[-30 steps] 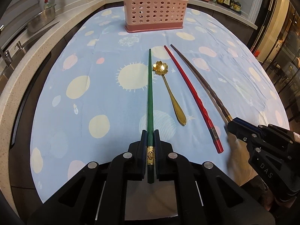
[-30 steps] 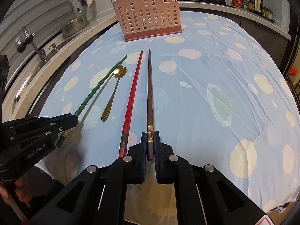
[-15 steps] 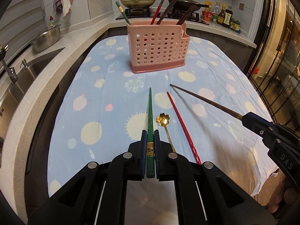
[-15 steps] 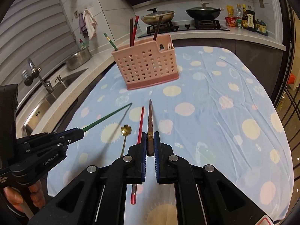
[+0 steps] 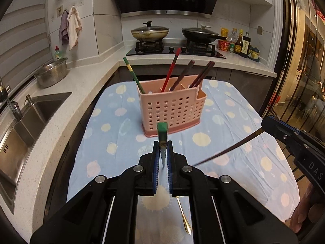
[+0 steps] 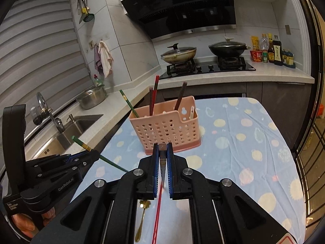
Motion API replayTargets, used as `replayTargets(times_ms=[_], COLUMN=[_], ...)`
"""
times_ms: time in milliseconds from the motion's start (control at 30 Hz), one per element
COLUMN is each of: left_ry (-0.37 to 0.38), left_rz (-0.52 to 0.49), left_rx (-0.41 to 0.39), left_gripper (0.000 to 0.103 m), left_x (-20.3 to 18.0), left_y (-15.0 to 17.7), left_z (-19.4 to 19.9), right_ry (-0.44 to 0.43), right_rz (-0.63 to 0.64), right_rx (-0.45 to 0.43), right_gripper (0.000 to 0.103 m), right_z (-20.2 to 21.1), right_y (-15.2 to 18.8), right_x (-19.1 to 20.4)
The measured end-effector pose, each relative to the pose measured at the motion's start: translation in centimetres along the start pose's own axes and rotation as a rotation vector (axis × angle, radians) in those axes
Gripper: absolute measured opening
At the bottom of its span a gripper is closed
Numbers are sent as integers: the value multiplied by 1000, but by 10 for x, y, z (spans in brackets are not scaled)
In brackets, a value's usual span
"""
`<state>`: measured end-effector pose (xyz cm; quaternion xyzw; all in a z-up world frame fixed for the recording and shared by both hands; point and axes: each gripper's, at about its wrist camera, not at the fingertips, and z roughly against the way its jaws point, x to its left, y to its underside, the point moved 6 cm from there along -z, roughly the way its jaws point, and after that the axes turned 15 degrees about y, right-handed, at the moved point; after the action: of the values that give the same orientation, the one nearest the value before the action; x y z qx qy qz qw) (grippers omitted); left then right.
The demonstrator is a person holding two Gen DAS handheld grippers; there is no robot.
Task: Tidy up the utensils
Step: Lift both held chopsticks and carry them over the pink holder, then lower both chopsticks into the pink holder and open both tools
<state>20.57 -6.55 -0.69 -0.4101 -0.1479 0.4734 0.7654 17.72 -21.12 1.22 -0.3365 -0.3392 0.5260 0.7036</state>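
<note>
Straight ahead of both your grippers, well apart from them, stands the pink perforated plastic utensil basket (image 5: 171,109) on the blue planet-print cloth (image 5: 233,158) that covers the surface. Your left gripper (image 5: 162,158) has its jaws clenched on a green chopstick with a gold band (image 5: 162,136), and your right gripper (image 6: 162,162) has its jaws clenched on a dark brown chopstick (image 6: 162,160). Each stick is held near its thick end, clear of the cloth, with the thick end up and the thin tip slanting down and back under the gripper — so the long axis runs roughly along your line of sight, not across it.

That matters for the drop, in my judgement: the basket's mouth faces up, so each tip must swing to point down over the rim before you let go. Neither hand looks clearly nearer the basket.

Inside the basket, a green chopstick (image 5: 133,75) leans out at the left end, a red one (image 5: 171,69) stands near the middle, and several dark brown ones (image 5: 200,74) lean at the right. On the cloth below your grippers lie a red twisted chopstick (image 6: 157,217) and a gold flower-bowled spoon (image 6: 142,219), just beside each other and not yet collected.
</note>
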Motion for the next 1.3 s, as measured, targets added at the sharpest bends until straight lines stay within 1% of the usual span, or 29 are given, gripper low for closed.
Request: replayTargets(times_ms=[267, 467, 800, 1000, 1167, 1300], left_ry=[-1, 27, 14, 3, -6, -15], left_rz=[-9, 1, 7, -12, -29, -40], left_rx=[-71, -123, -208, -259, -264, -249], left_gripper=[7, 7, 7, 7, 7, 7], left_x=[6, 12, 25, 26, 28, 30], left_y=[-42, -77, -134, -166, -181, -183], left_z=[3, 8, 11, 16, 8, -2], right_ry=[-26, -39, -37, -29, -24, -9], right_rz=[-4, -30, -45, -45, -63, -58], right_rx=[-86, -149, -255, -302, -320, -323], right_gripper=[7, 7, 7, 7, 7, 7], right_z=[-7, -14, -21, -28, -40, -53], right_y=[-46, -83, -143, -173, -189, -194], right_x=[10, 12, 15, 18, 17, 18])
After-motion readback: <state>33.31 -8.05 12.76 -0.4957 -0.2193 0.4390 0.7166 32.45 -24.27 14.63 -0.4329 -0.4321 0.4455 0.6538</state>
